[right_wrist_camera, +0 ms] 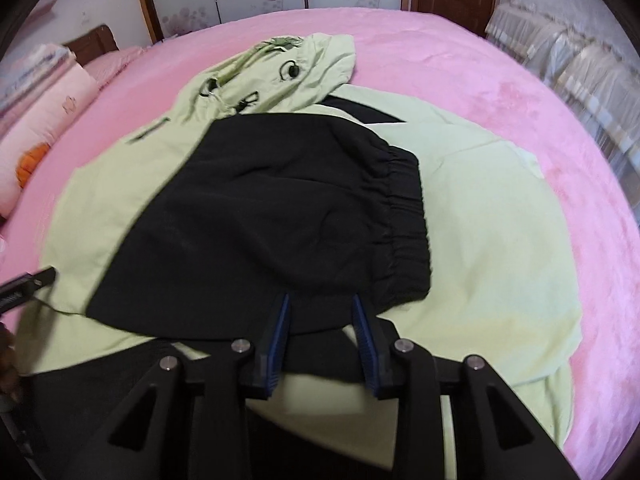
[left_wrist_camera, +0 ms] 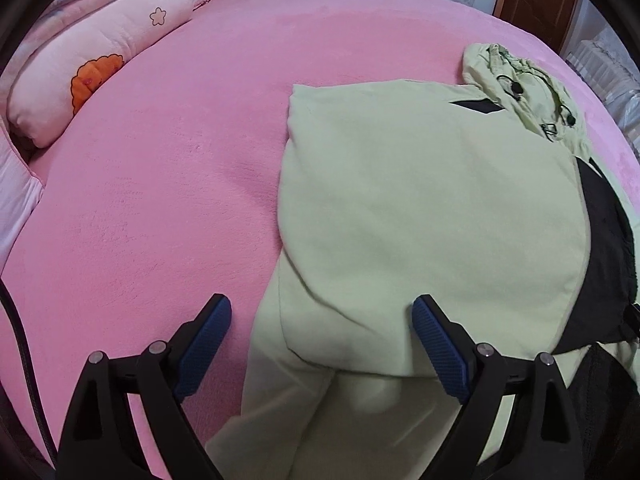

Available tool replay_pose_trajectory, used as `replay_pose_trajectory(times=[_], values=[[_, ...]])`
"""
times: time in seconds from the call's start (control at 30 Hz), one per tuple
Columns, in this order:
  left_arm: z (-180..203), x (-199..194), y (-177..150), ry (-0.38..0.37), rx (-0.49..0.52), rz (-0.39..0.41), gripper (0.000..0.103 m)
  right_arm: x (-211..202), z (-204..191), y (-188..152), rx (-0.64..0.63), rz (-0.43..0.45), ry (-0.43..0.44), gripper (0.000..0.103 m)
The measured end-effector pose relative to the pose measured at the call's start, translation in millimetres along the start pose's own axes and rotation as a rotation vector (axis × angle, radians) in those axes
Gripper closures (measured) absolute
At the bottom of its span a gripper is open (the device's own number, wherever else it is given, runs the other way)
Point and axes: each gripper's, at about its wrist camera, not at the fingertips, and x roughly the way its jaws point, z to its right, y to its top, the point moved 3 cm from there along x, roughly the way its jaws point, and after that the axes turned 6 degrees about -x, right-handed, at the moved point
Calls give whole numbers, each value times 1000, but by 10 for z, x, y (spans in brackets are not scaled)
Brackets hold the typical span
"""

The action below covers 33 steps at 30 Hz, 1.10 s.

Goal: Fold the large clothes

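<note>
The pale green hooded jacket (right_wrist_camera: 500,216) lies spread on the pink plush bed (left_wrist_camera: 160,200), black elasticated sleeve (right_wrist_camera: 280,220) folded across; the left tool (left_wrist_camera: 320,344) hangs spread and empty; the right tool (right_wrist_camera: 320,312), half closed, seemingly pinches the sleeve's edge; next, fold the hem upward.

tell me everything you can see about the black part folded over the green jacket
The black sleeve looks like thin matte woven cloth, ending in a gathered elastic cuff toward the right of the right wrist view. It lies flat, folded across the middle of the light green hooded jacket, just below the hood, on the pink bed cover. The right gripper stands at its near edge, fingers partly apart with black cloth between them; whether they pinch it is unclear. In the left wrist view only a strip shows.
</note>
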Motion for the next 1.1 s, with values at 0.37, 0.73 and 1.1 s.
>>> replay_pose_trajectory(times=[0.37, 0.73, 1.1], values=[[198, -1181, -136, -74, 29, 140, 12, -1084, 77, -136, 17, 117, 37, 70], [-192, -2432, -845, -86, -14, 286, 9, -2391, 237, -802, -11, 285, -79, 70], [-687, -2929, -1739, -118, -1, 396, 9, -3082, 317, -1683, -77, 419, -12, 68]])
